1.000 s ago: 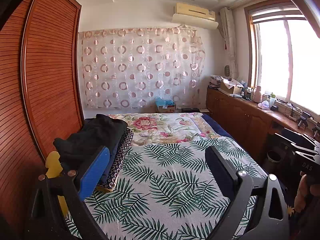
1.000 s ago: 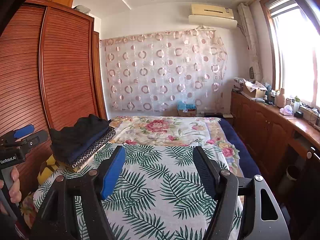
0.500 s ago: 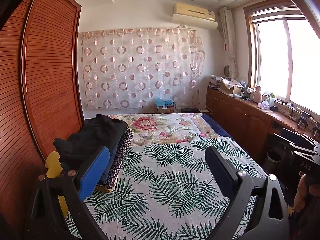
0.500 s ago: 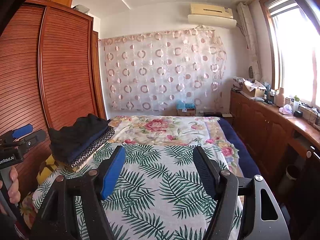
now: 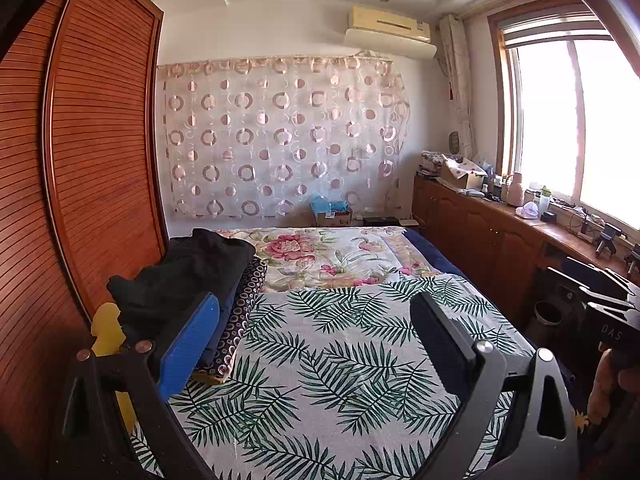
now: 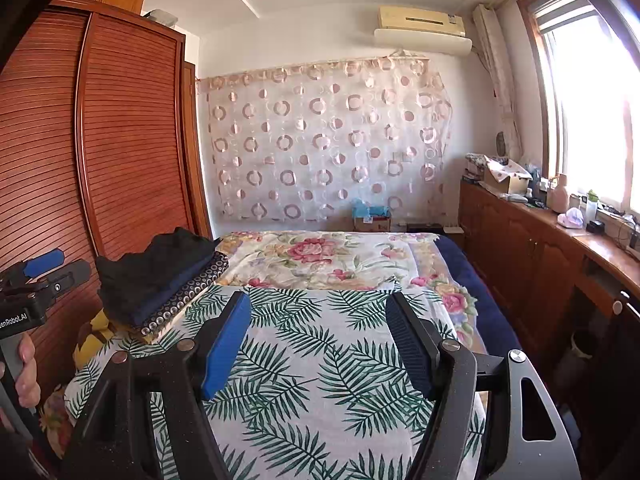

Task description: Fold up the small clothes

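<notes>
A stack of folded dark clothes (image 5: 188, 276) (image 6: 160, 276), black and navy on top of a dotted piece, lies at the left edge of the bed (image 5: 344, 344) (image 6: 320, 344), which has a palm-leaf cover. My left gripper (image 5: 316, 312) hovers over the cover, open, with nothing between its fingers; the stack is just behind its blue left finger (image 5: 188, 344). My right gripper (image 6: 320, 312) is also open and empty, held above the middle of the cover. In the right wrist view the left gripper shows at the far left edge, in a hand (image 6: 24, 364).
A wooden slatted wardrobe (image 5: 80, 184) (image 6: 100, 160) stands close along the bed's left side. A low wooden cabinet (image 5: 492, 236) (image 6: 540, 256) with bottles and boxes runs under the window on the right. A floral quilt (image 5: 320, 256) covers the bed's far half. A yellow cloth (image 6: 92, 336) pokes out below the stack.
</notes>
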A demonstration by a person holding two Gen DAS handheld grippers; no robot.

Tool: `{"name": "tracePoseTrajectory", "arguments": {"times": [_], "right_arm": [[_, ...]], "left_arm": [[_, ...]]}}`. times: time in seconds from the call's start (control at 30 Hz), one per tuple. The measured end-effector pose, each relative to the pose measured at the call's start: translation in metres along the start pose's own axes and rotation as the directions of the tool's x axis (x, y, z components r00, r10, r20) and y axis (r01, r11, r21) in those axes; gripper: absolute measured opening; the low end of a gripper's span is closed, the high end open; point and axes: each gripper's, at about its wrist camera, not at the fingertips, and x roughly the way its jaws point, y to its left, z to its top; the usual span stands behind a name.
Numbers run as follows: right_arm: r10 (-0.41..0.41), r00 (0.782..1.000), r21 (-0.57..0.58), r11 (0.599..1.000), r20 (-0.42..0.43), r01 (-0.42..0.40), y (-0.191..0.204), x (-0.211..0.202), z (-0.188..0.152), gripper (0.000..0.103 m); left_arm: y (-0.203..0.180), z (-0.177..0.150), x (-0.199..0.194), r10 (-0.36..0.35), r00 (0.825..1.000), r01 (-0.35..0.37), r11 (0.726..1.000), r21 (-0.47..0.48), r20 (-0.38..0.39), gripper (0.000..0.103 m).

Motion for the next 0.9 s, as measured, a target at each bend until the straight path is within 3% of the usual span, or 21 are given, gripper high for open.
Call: {"name": "tracePoseTrajectory", "arguments": {"times": [0.9], "right_arm": [[-0.010,1.000,0.000,1.000,0.007,0.010,0.0099,0.0020,-0.0014,0.072]], "left_arm": [[-0.0004,-0.0015,0.0003,0.001,1.000,-0.001,1.000,0.002,0.002,0.097]]}}
